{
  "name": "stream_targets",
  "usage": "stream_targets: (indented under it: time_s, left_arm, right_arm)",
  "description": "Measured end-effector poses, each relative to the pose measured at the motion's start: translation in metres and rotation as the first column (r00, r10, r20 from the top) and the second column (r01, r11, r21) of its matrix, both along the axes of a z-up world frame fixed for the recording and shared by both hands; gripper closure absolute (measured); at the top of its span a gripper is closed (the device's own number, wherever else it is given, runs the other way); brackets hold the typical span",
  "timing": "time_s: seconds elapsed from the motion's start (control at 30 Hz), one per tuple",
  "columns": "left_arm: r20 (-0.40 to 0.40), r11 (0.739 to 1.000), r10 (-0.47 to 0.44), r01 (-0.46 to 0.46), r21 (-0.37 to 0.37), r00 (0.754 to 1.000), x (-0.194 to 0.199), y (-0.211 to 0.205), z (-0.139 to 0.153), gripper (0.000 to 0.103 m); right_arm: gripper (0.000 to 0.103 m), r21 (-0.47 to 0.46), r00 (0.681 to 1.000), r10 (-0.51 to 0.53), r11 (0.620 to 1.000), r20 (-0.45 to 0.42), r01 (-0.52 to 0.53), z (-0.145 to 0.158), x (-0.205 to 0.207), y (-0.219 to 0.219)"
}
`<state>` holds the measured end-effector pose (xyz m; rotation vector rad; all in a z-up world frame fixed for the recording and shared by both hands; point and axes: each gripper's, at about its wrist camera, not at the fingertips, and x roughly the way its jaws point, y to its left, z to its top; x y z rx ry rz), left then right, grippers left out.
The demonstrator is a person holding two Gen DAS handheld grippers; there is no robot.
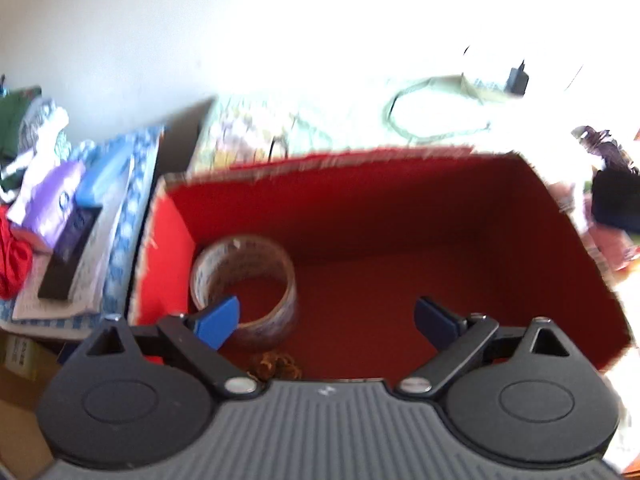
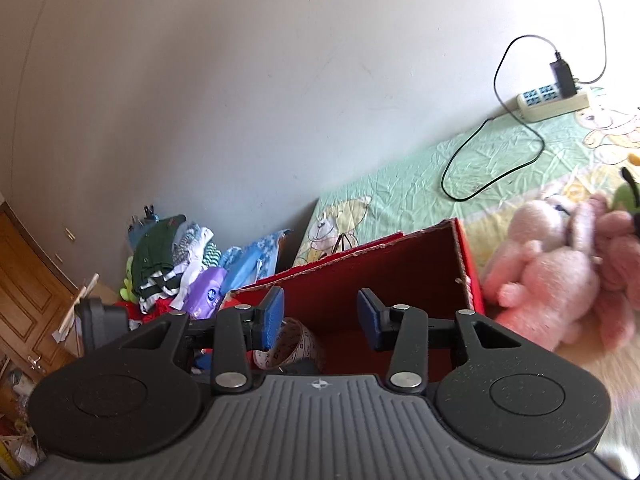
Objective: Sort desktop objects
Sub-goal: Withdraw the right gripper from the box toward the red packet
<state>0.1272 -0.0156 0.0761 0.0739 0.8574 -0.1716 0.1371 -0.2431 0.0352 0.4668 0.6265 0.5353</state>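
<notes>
Both claws, left and right, gape empty over the red box holding a tape roll; probably best to lift clear before fetching the pink plush.

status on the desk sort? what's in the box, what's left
Done: a tape roll lies inside the red box, with a small brown item at the near edge. In hand: nothing; the left claw hangs open over the box, and the right claw is open and empty too. Left: pink plush toys beside the box.
</notes>
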Motion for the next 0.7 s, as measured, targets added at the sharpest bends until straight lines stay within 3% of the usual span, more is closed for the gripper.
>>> stream_targets:
  time_s: [0.17, 0.27, 0.47, 0.53, 0.6, 0.7]
  left_arm:
    - [0.079, 0.997, -0.074, 0.076, -0.031, 0.994, -0.013, -0.006, -0.005, 0.005]
    - [0.083, 0.992, -0.107, 0.112, -0.056, 0.991, -0.022, -0.004, -0.016, 0.006]
    - [0.017, 0.986, -0.094, 0.096, -0.135, 0.995, -0.043, -0.003, -0.033, 0.015]
    - [0.054, 0.993, -0.075, 0.08, -0.092, 0.996, -0.064, -0.012, -0.029, 0.017]
    - [0.036, 0.989, -0.094, 0.097, -0.11, 0.995, -0.074, -0.021, -0.033, 0.023]
    - [0.048, 0.989, -0.094, 0.099, -0.111, 0.994, -0.09, -0.031, -0.03, 0.024]
  right_arm:
    - [0.055, -0.042, 0.998, 0.003, 0.999, 0.067, 0.0, -0.002, -0.04, -0.017]
    - [0.055, -0.05, 0.997, 0.05, 0.998, 0.05, -0.048, -0.011, -0.053, -0.023]
    - [0.058, -0.002, 0.984, 0.169, 0.986, -0.061, -0.169, -0.045, -0.059, -0.033]
    - [0.06, 0.015, 0.973, 0.203, 0.979, -0.11, -0.203, -0.056, -0.056, -0.034]
    - [0.06, 0.04, 0.96, 0.241, 0.97, -0.145, -0.238, -0.065, -0.055, -0.037]
    - [0.063, 0.046, 0.94, 0.277, 0.961, -0.197, -0.273, -0.079, -0.047, -0.039]
